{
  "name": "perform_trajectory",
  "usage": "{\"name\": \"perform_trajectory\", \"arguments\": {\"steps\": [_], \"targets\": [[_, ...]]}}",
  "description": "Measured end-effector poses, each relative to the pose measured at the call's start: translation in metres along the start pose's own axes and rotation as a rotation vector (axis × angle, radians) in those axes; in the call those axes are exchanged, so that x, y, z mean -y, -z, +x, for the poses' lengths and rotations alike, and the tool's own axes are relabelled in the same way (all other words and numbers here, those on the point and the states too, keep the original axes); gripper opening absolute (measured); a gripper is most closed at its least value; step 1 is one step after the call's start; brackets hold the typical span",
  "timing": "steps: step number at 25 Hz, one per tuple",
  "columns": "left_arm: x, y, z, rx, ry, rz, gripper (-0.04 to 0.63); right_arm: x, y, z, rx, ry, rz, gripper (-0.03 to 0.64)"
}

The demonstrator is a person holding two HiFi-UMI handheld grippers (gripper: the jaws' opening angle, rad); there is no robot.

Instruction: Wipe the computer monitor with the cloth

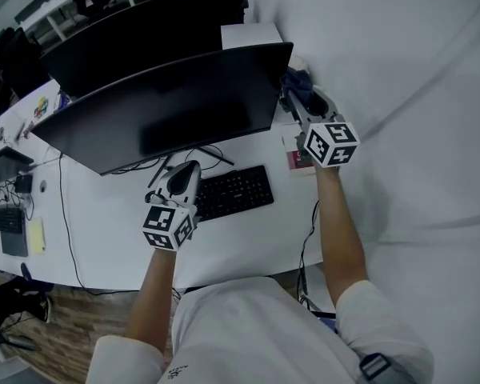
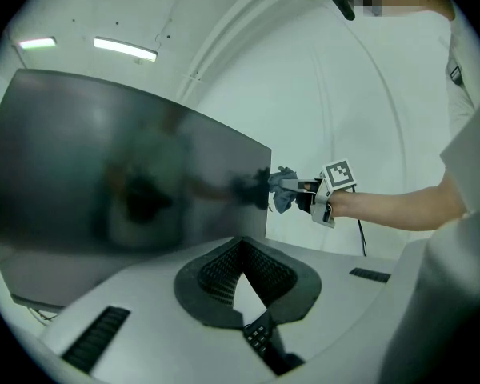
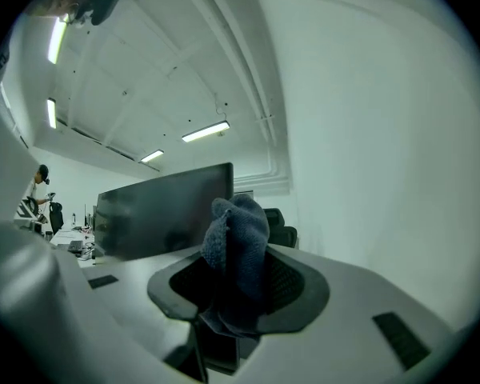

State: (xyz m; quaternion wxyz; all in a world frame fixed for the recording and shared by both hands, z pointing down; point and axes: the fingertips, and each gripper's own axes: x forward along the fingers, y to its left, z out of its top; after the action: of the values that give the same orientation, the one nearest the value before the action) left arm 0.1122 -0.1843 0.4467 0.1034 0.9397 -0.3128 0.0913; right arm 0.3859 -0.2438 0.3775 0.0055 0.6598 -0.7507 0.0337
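Starting closest to me: the left gripper [image 2: 240, 245] sits low in front of the monitor [image 1: 176, 110], over the keyboard [image 1: 232, 192]. Its jaws are pinched together with nothing between them, so it's basically just parked there.

Further out, the right gripper [image 1: 296, 102] is up at the monitor's right-hand edge, jaws clamped on the bunched blue-grey cloth [image 3: 238, 230]. The cloth pokes out past the tips, toward the screen.

This is the bit that matters for the next move. From the left gripper view the cloth is right at the monitor's right edge, about mid-height. I honestly can't tell if it's touching the glass or just off it. In the right gripper view the dark panel stretches off to the left of the cloth, so the whole face lies left of that gripper.

The monitor's long axis runs side to side and it's slightly curved. So my guess is the wipe has to travel leftward along it, following the curve. The right hand is clearly the nearer one for that. The screen looks dark, with no obvious wiped patch that I can pick out.
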Motion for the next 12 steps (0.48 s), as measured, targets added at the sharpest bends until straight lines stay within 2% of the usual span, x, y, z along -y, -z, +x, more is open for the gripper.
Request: {"name": "perform_trajectory", "arguments": {"steps": [12], "targets": [[-0.009, -0.027, -0.016, 0.037, -0.009, 0.013, 0.006, -0.003, -0.068, 0.0, 0.076, 0.021, -0.087, 0.153]]}}
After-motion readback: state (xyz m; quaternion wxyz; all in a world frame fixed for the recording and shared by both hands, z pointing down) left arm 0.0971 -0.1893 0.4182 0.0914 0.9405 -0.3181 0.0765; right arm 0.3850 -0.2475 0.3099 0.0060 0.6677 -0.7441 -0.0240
